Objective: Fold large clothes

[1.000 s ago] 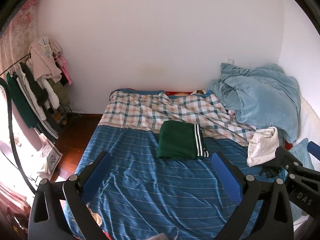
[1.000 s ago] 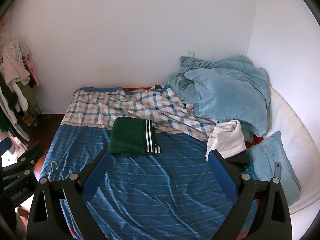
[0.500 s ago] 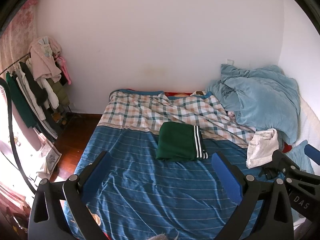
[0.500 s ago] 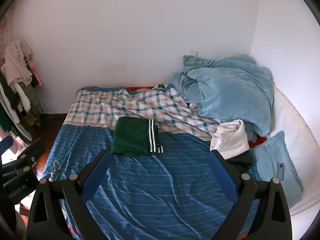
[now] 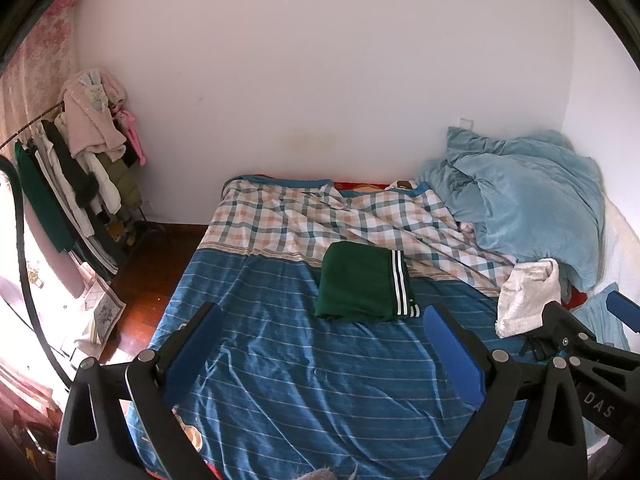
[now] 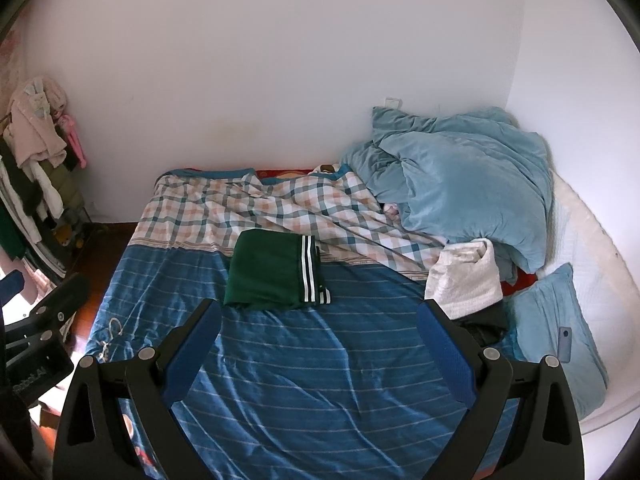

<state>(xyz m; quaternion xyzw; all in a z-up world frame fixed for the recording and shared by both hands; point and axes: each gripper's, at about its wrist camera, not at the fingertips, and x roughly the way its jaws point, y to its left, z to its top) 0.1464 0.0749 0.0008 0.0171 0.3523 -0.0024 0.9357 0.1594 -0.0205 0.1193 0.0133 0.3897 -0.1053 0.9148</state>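
A folded dark green garment (image 5: pixel 362 282) with white stripes lies on the blue striped bedsheet (image 5: pixel 320 384), at the edge of the checked blanket (image 5: pixel 304 220); it also shows in the right wrist view (image 6: pixel 272 274). A crumpled white garment (image 5: pixel 526 298) lies to its right, next to a dark garment (image 6: pixel 486 322). My left gripper (image 5: pixel 322 318) is open and empty, held above the near part of the bed. My right gripper (image 6: pixel 318 316) is open and empty beside it; its body shows at the left view's right edge (image 5: pixel 580 344).
A light blue duvet (image 6: pixel 460 184) is heaped at the bed's far right. A blue pillow (image 6: pixel 556 320) with a phone (image 6: pixel 565 344) lies on the right. A loaded clothes rack (image 5: pixel 76 184) stands left of the bed, over wooden floor (image 5: pixel 160 256).
Both grippers have drifted slightly; the view shifts a little and the right gripper's body sits lower in the left view. Nothing on the bed has moved.
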